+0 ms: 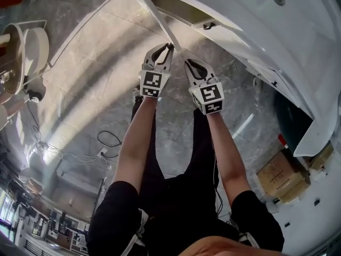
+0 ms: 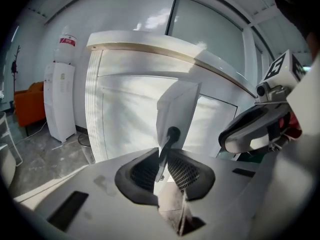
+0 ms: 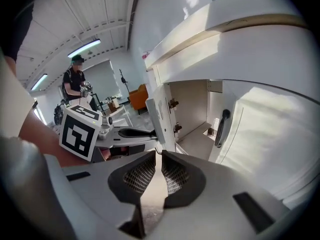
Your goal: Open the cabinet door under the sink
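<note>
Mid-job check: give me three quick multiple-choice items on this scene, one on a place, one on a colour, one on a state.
1. Where are the jaws of the left gripper?
A. on the handle of the cabinet door
B. on a tap
C. in free air

2. What colour is that handle?
A. red
B. black
C. gold

3. How does the cabinet door stand?
A. fully closed
B. lifted off
C. swung open

Answers:
1 A: the left gripper view shows the pads pressed on the handle bar.
2 B: it is black against the white door.
3 C: the right gripper view shows the door's hinges and the cabinet's inside.
</note>
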### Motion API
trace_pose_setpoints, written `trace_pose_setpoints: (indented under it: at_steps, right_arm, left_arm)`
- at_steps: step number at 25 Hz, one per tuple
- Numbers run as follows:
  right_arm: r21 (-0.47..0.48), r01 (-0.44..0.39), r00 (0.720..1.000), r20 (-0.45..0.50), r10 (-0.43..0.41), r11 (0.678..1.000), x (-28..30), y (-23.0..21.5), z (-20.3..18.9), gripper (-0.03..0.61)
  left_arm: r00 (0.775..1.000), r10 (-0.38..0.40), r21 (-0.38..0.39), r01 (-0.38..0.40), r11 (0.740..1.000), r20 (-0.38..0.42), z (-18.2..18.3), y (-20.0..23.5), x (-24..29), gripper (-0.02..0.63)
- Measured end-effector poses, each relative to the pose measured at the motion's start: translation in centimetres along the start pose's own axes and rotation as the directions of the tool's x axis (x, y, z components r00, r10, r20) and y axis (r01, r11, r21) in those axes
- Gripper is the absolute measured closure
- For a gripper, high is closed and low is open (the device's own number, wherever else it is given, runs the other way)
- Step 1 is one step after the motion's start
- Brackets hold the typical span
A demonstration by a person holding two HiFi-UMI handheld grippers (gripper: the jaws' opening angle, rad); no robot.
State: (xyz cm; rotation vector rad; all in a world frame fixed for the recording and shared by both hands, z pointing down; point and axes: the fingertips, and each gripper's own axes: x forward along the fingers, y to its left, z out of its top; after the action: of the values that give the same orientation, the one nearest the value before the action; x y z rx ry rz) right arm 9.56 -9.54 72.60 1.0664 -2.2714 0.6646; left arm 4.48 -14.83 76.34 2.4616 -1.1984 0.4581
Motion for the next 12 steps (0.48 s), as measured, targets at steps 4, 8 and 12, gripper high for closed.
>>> trace_pose_setpoints:
  at_steps: [4,8,12]
  right_arm:
    - [-0.005,-0.007,1.000,-0.004,0.007,1.000,0.9,1.2,0.1,0.486]
    - [-0.005,-0.023,1.000,-0.012,0.023,1.000,2.0,2.7,-0.1,0.486]
    - [-0.017,-0.043,0.999,-0.023,0.043,0.999,3.4,4.5,0.2,0.486]
  left_arm:
    - [1.000,-0.002,0.010,0.002,1.000,-0.006,-0.8,1.0,-1.7,0.561]
    - [1.000,0.013,0.009,-0.012,1.000,-0.008,-1.5,2.3,-3.6,0.561]
    - [1.000,0.021,0.001,-0.021,1.000,-0.008,-2.1,3.9,-5.3,0.561]
